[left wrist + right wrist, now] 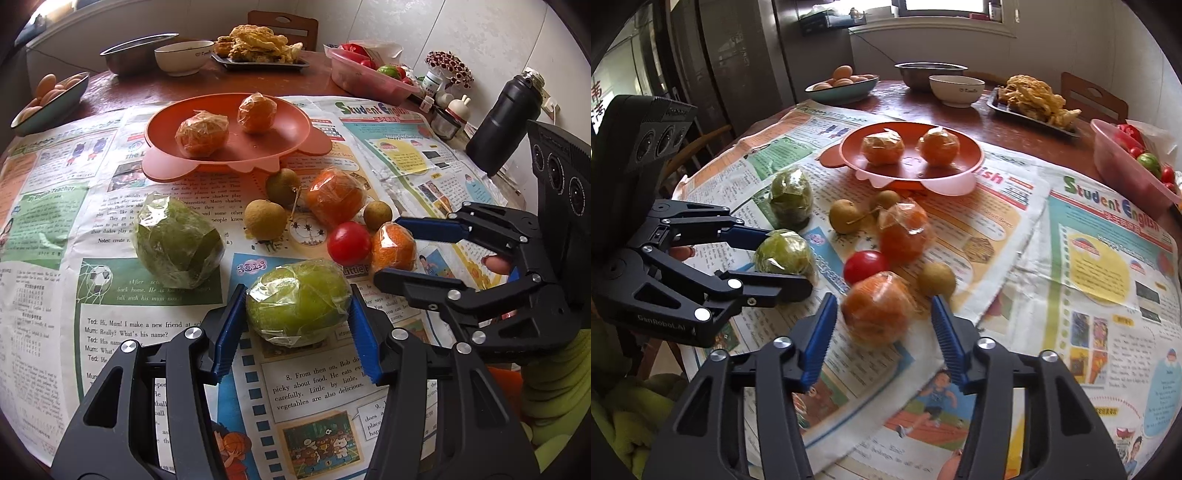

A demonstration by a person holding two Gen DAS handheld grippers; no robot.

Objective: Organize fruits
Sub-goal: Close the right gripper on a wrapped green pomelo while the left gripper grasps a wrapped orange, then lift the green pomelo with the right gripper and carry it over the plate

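The left gripper (295,325) needs a centred, gentle squeeze on the wrapped green fruit (297,301) lying on the newspaper (122,328), so the film does not slip; its jaws are clamped on the fruit's sides. The right gripper (884,325) brackets a wrapped orange (877,308), with jaws part-closed and seemingly touching its wrap, and the orange plate (849,147) sits beyond.

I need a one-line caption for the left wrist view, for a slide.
Left gripper closed on a wrapped green fruit; right gripper around a wrapped orange, orange plate beyond.

Both wrist views look down, close (sharing plate (236,162)).
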